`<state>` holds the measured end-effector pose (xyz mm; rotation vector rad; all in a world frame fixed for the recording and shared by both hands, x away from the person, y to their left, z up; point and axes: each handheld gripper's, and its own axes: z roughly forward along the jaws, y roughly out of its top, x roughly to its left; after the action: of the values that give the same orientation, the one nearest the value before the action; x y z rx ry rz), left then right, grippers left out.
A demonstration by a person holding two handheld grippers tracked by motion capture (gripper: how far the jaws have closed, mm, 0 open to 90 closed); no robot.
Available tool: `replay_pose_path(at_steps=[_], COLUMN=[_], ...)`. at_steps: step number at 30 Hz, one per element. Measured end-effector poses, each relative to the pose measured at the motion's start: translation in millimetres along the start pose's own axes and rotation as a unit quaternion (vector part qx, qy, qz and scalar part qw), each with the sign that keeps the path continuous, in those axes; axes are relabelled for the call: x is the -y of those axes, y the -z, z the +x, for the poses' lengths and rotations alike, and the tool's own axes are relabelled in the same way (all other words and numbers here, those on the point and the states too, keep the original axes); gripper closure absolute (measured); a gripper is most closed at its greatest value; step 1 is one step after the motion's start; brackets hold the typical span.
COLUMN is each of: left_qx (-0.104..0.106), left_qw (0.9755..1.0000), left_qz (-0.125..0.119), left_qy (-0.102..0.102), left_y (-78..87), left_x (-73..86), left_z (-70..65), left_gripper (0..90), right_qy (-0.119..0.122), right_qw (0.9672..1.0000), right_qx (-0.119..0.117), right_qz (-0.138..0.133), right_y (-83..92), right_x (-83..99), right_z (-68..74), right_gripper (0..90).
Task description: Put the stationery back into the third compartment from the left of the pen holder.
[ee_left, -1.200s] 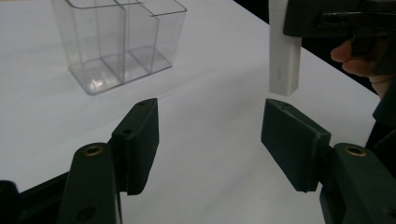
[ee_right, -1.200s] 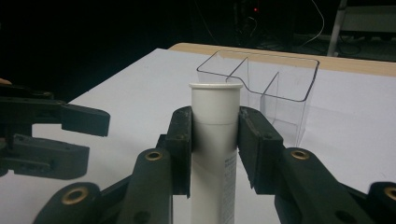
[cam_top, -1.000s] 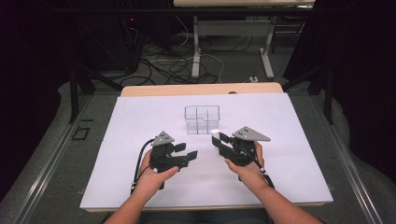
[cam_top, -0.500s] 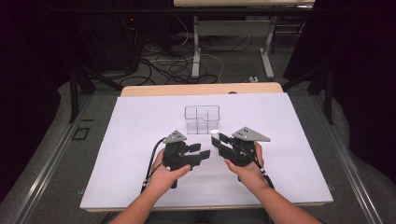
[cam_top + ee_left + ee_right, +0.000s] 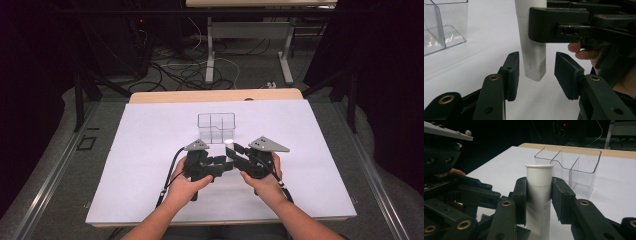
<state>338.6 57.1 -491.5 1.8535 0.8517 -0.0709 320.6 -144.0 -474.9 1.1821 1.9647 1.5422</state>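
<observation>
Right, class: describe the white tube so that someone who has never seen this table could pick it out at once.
Start at the white table sheet and find the clear divided box near its middle. Just in front of it, the right tongs clamp an upright white tube, while the left tongs, jaws just closing, straddle its lower end. It is the one opaque, round, rimmed thing there.

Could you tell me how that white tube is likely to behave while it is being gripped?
The white tube looks rigid: the right gripper clamps it without denting it. Smooth and round, it could slip or roll. It probably weighs little.
</observation>
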Motion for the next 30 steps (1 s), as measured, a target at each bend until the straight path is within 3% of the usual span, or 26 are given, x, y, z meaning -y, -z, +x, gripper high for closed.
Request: replay_pose_path(at_steps=[12,17,23,30], left_qx=[0.007,0.005,0.004,0.005], left_qw=[0.9999,0.9999,0.9999,0.9999], left_qz=[-0.009,-0.008,-0.010,-0.012], left_qy=[-0.009,-0.011,-0.003,0.003], left_y=[-3.7,-4.2,-3.5,-3.6], left_x=[-3.7,-4.5,-4.4,-3.3], left_z=[3.9,4.1,7.4,7.9], left_gripper=[59.4,63.4,66.4,66.9], right_qy=[0.001,-0.005,-0.006,-0.006], right_qw=[0.9999,0.9999,0.9998,0.9998], right_qx=[-0.011,-0.016,-0.017,-0.020], right_qz=[0.013,0.003,0.012,0.005], right_y=[0.6,-0.2,0.9,-0.8], right_x=[0.1,0.4,0.0,1.0], right_z=[2.1,1.8,1.3,1.4], right_gripper=[66.6,66.6,66.5,66.5])
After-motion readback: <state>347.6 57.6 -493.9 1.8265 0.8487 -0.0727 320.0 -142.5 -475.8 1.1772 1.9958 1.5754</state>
